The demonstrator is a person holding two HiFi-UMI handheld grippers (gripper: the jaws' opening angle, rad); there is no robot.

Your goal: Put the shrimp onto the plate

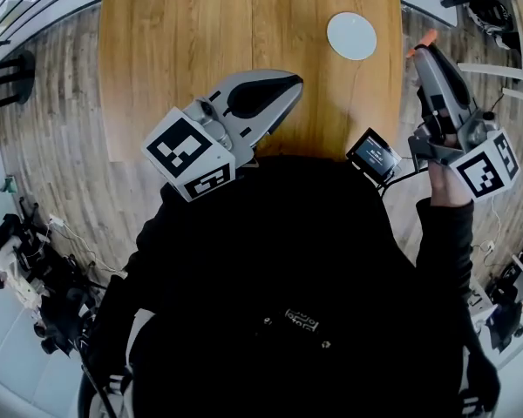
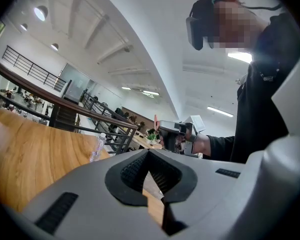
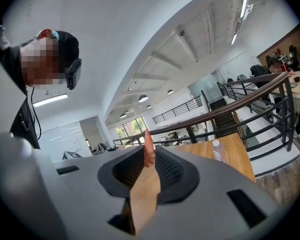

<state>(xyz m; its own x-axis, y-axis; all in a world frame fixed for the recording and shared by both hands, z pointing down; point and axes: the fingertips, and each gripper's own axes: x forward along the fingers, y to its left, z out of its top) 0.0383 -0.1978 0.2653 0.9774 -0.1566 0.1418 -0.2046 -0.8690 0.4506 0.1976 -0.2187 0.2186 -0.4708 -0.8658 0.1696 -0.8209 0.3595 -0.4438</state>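
The right gripper [image 3: 150, 156] has its jaws clamped on a slim pinkish-orange shrimp [image 3: 148, 141], which stands upright between the black ribbed pads with its tip poking out above them. In the head view this gripper [image 1: 421, 52] hangs just off the right edge of the long light-brown wooden table [image 1: 200, 42], over the plank floor, so the shrimp [image 1: 428, 37] is in the air and not yet at its goal. The small round white plate [image 1: 351, 35] lies bare on the table, near that edge and to the left of the shrimp. The left gripper [image 2: 149, 153] idles nearer the person, jaws together on nothing. The carry appears to be under way; next, the shrimp needs swinging left over the plate, lowering, and releasing.
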